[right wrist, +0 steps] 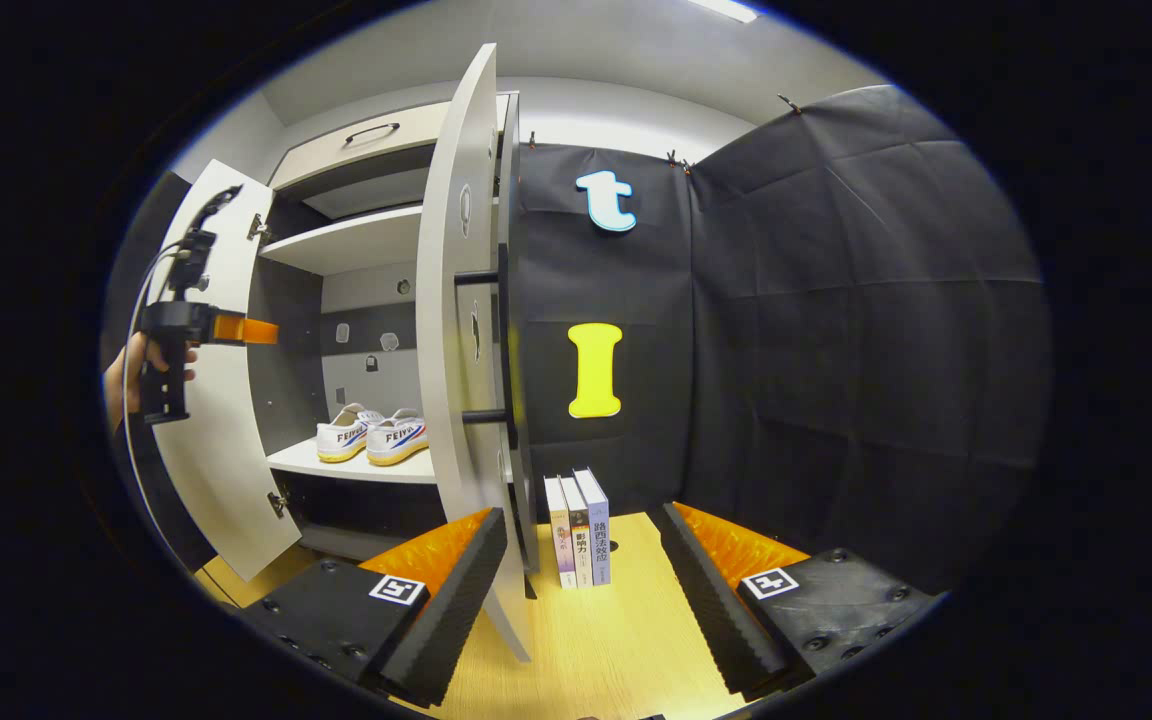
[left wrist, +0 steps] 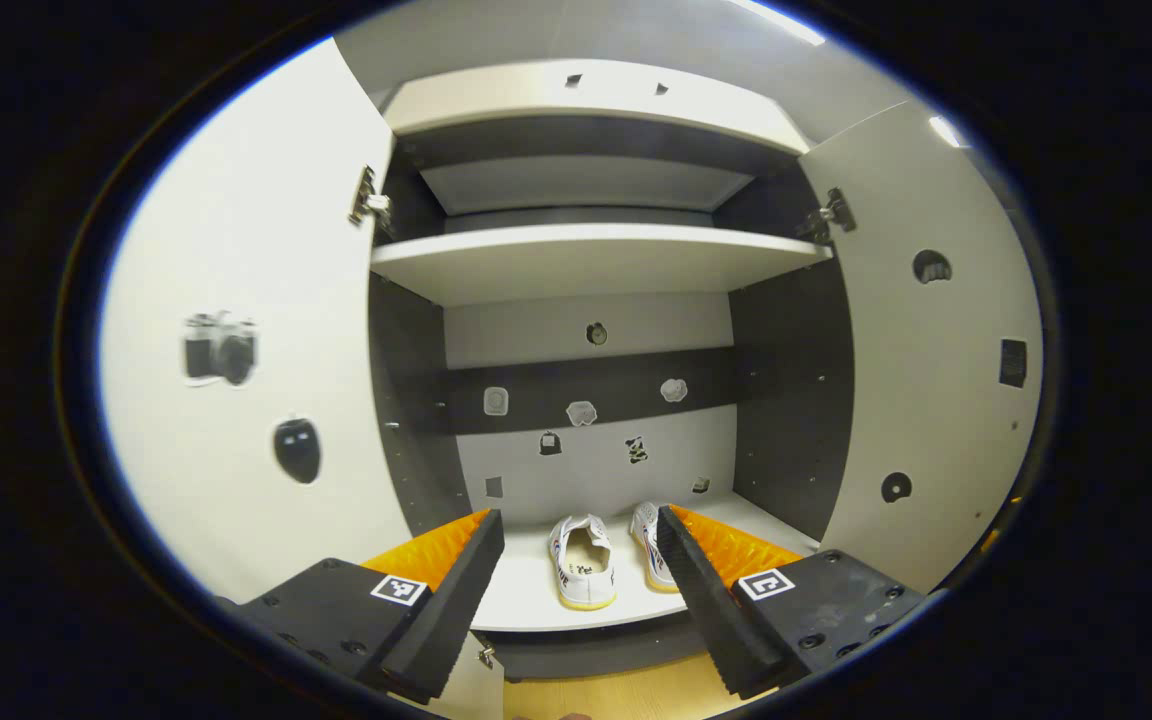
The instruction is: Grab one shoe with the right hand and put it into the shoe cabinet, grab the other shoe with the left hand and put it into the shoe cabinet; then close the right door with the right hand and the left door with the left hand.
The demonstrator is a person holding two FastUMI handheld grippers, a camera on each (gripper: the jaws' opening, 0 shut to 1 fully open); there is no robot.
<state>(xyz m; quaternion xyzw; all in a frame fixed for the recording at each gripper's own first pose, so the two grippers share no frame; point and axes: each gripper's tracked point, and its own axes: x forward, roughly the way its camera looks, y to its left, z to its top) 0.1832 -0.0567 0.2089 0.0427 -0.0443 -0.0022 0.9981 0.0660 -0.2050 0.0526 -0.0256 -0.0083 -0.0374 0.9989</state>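
Observation:
Two white shoes stand side by side on the cabinet's bottom shelf (left wrist: 536,600), the left shoe (left wrist: 583,560) and the right shoe (left wrist: 648,545), toes toward me. My left gripper (left wrist: 581,580) hangs open in front of that shelf, holding nothing. Both doors stand open: the left door (left wrist: 236,350) and the right door (left wrist: 926,350). The right gripper view has the right door (right wrist: 461,330) edge-on, its lower corner just inside my open right gripper (right wrist: 581,575), close to the left finger. The pair of shoes (right wrist: 376,435) shows past it, with the hand-held left gripper (right wrist: 256,330) above and to their left.
A middle shelf (left wrist: 586,260) and an upper one span the cabinet. Three books (right wrist: 578,530) stand upright on the wooden floor (right wrist: 616,640) beside the right door, against the black cloth wall. Two dark bar handles stick out from the door's outer face.

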